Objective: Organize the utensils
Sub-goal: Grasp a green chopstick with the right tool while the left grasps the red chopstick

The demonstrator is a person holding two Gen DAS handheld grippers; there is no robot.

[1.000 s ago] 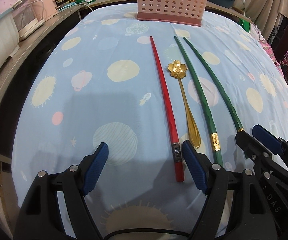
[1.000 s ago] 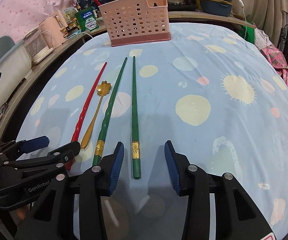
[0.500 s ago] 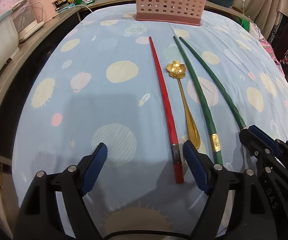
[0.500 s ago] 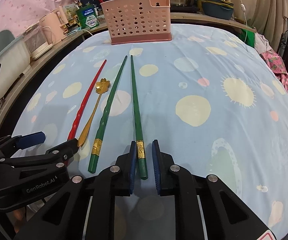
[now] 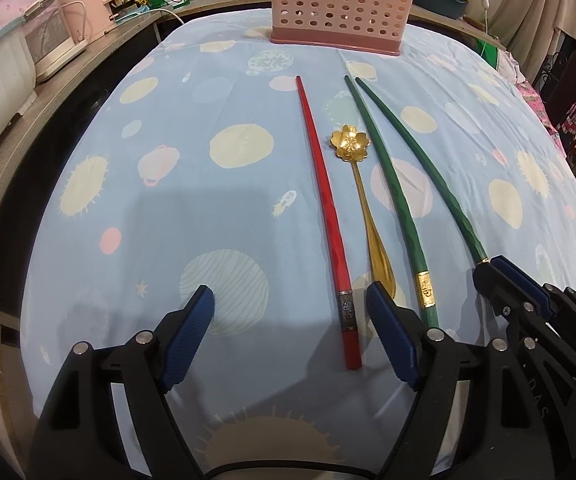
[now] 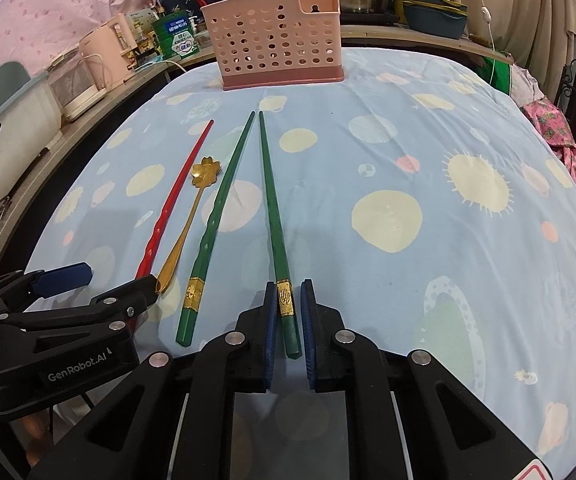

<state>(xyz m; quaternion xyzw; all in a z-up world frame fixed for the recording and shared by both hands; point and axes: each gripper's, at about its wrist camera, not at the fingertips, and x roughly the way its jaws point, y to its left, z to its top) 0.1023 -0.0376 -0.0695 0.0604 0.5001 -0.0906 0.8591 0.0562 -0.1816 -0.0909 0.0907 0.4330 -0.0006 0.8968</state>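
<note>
Four utensils lie side by side on the blue patterned cloth (image 5: 168,208): a red chopstick (image 5: 323,200), a gold flower-bowled spoon (image 5: 361,192) and two green chopsticks (image 5: 397,200) (image 5: 439,184). My right gripper (image 6: 288,292) is shut on the gold-banded near end of the rightmost green chopstick (image 6: 272,208), which still rests on the cloth. My left gripper (image 5: 291,312) is open; the red chopstick's near end lies between its fingers, close to the right finger (image 5: 387,332), untouched. A pink perforated basket (image 6: 276,52) stands upright at the table's far edge.
Left of the table a counter holds a pink kettle (image 6: 108,52), a green tin (image 6: 176,36) and white boxes. Pots and blue dishes stand behind the basket. The cloth to the right of the utensils is bare. A pink garment (image 6: 563,132) hangs off the right side.
My right gripper's jaws have closed from wide apart onto the rightmost green chopstick's banded end. The left gripper and the other utensils have stayed put.
</note>
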